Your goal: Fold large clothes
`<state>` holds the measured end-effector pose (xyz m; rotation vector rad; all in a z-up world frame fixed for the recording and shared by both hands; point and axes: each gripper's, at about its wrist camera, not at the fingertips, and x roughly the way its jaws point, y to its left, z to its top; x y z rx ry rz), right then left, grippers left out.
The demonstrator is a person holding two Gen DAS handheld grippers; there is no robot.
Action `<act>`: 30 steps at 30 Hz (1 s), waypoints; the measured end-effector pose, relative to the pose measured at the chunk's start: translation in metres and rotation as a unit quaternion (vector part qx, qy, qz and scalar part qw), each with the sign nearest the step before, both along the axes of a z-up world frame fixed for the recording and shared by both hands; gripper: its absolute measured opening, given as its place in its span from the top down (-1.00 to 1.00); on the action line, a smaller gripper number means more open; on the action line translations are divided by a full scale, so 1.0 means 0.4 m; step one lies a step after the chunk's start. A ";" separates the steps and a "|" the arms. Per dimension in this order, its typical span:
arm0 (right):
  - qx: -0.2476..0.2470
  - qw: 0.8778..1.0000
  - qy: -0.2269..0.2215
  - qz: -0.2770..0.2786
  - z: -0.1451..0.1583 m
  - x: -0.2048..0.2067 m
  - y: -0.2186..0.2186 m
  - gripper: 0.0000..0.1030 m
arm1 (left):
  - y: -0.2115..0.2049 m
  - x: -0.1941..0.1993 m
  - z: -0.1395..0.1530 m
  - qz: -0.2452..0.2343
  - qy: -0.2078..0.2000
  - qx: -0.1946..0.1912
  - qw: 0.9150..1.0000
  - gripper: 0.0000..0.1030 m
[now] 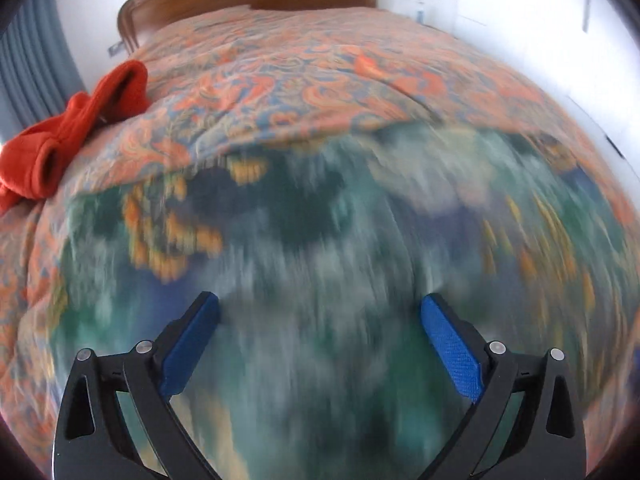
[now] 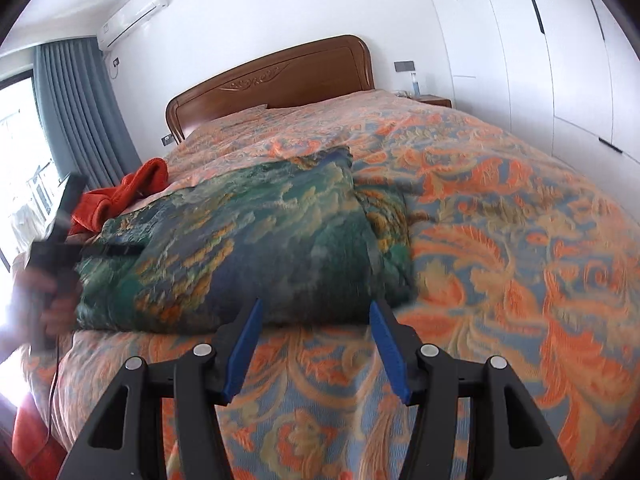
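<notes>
Right wrist view: our right gripper (image 2: 316, 344) fingers stand half apart, empty, near the folded green garment (image 2: 256, 240) on the bed (image 2: 500, 240); our left gripper (image 1: 320, 340) gapes wide, seemingly holding nothing.

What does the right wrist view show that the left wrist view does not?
Only the right wrist view: the air conditioner, the wardrobe doors, the nightstand, the open right claw, and the left claw in a blurred hand.
Only the left wrist view: the left claw's open blue fingers over the garment, holding nothing.
Both: the green garment, the red garment, the bedspread, the headboard and the curtain.
</notes>
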<state>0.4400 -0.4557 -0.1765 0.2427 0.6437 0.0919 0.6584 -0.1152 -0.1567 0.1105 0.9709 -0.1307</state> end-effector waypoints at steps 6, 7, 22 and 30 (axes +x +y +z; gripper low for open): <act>0.000 1.000 0.022 0.005 -0.061 -0.028 -0.002 -0.10 | 0.001 0.139 0.006 0.052 0.003 0.008 0.999 -0.94; 0.002 1.000 0.020 0.006 -0.062 -0.027 -0.003 -0.10 | 0.002 0.155 0.001 0.059 0.006 0.007 0.998 -0.94; 0.005 1.000 0.029 0.008 -0.093 -0.009 -0.007 -0.21 | 0.009 -0.171 -0.022 -0.026 -0.030 -0.015 0.999 -0.95; -0.008 0.999 0.037 0.002 -0.109 -0.001 -0.004 -0.22 | 0.007 -0.319 -0.044 -0.034 -0.059 -0.013 0.998 -0.95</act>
